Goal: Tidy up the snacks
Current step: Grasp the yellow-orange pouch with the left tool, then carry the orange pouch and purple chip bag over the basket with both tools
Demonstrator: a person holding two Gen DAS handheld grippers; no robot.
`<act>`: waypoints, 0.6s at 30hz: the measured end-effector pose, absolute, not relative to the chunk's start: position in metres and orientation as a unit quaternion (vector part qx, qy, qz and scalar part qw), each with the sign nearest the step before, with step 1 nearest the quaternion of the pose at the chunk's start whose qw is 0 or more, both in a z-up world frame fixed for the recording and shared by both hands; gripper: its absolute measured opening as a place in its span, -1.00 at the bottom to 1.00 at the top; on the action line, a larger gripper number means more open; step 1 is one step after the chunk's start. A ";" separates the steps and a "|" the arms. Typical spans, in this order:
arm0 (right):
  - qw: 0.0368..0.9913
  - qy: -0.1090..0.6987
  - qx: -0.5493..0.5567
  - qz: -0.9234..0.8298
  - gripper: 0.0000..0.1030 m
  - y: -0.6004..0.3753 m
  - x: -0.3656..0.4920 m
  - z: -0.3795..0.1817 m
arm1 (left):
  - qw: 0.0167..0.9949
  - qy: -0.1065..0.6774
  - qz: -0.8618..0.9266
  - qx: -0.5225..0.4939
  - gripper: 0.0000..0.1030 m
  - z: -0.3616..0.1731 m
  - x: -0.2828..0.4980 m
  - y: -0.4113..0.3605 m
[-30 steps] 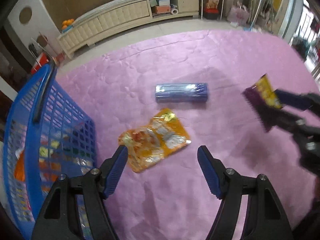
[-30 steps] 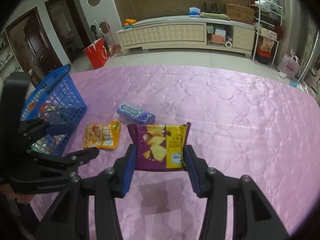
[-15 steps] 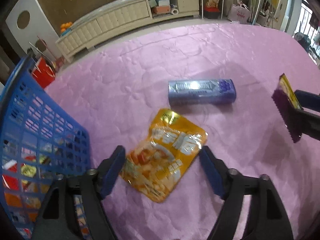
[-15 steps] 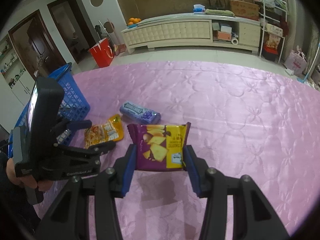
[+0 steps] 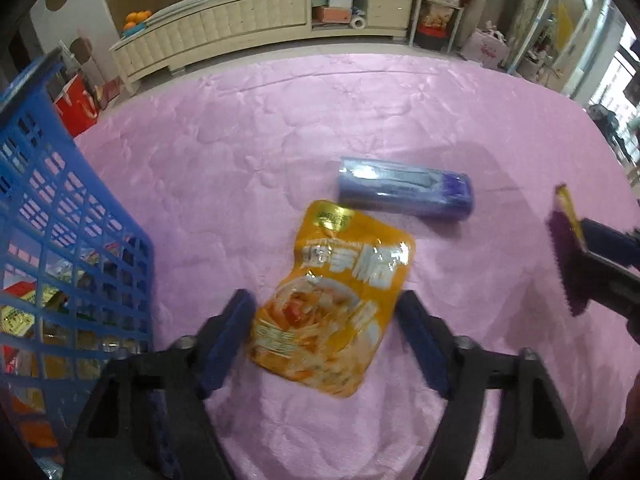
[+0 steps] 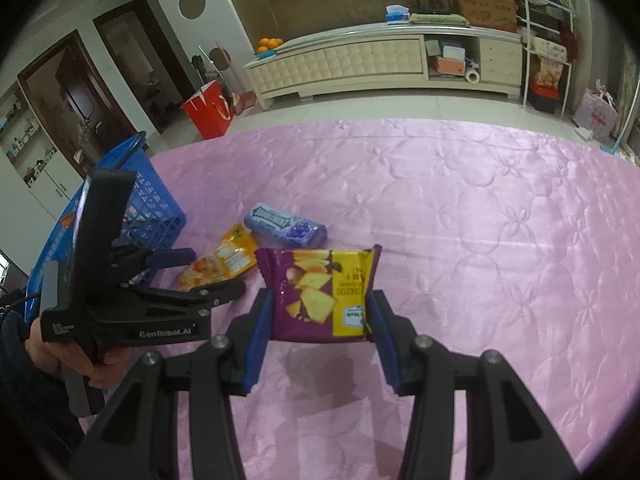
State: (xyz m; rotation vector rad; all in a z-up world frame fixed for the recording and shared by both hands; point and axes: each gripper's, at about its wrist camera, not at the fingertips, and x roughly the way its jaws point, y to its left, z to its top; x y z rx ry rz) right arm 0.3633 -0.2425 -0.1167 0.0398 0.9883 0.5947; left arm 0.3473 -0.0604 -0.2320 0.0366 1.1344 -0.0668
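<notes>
An orange snack pouch (image 5: 336, 296) lies flat on the pink quilted cloth (image 5: 260, 160), also seen as the orange pouch (image 6: 224, 258) in the right wrist view. My left gripper (image 5: 326, 304) is lowered over it. Its jaws are closing with the pouch between them, the pads right at the pouch's edges but not clearly pressing. My right gripper (image 6: 320, 300) is shut on a purple and yellow cracker packet (image 6: 320, 296), held above the cloth. A blue-purple candy pack (image 5: 404, 196) lies just beyond the pouch. The blue basket (image 5: 80, 220) stands at the left, with several snacks inside.
A cream sideboard (image 6: 360, 64) lines the far wall, with a red bag (image 6: 208, 110) on the floor before it. A person's hand (image 6: 104, 364) holds the left gripper (image 6: 216, 272). The pink cloth (image 6: 480, 220) stretches far to the right.
The left gripper came down and forward over the orange pouch, and its jaws now sit close to the pouch's sides. The right gripper stayed put with the cracker packet.
</notes>
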 end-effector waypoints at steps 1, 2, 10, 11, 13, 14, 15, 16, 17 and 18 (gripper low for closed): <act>0.838 0.467 0.019 0.281 0.02 -0.242 0.364 -0.117 | 0.843 0.537 -0.035 0.019 0.06 -0.231 0.345 -0.063; 0.838 0.467 0.018 0.281 0.02 -0.242 0.364 -0.116 | 0.843 0.537 -0.038 0.018 0.02 -0.230 0.344 -0.064; 0.838 0.468 0.021 0.280 0.02 -0.240 0.364 -0.116 | 0.836 0.544 -0.067 -0.019 -0.82 -0.225 0.346 -0.067; 0.837 0.469 0.021 0.280 0.02 -0.240 0.363 -0.116 | 0.838 0.542 -0.064 -0.013 -0.82 -0.224 0.345 -0.069; 0.836 0.471 0.020 0.280 0.02 -0.239 0.363 -0.116 | 0.842 0.537 -0.055 0.012 -0.87 -0.223 0.342 -0.077; 0.836 0.472 0.018 0.279 0.02 -0.237 0.362 -0.114 | 0.843 0.536 -0.050 0.014 -0.87 -0.222 0.341 -0.079; 0.837 0.472 0.016 0.279 0.02 -0.236 0.362 -0.114 | 0.844 0.534 -0.049 0.013 -0.88 -0.220 0.341 -0.080; 0.837 0.470 0.014 0.279 0.02 -0.235 0.360 -0.111 | 0.845 0.532 -0.052 0.008 -0.88 -0.217 0.338 -0.079; 0.838 0.469 0.013 0.279 0.02 -0.235 0.358 -0.109 | 0.847 0.529 -0.053 0.005 -0.88 -0.215 0.338 -0.081; 0.839 0.467 0.011 0.279 0.02 -0.234 0.356 -0.107 | 0.850 0.525 -0.051 0.006 -0.88 -0.210 0.336 -0.082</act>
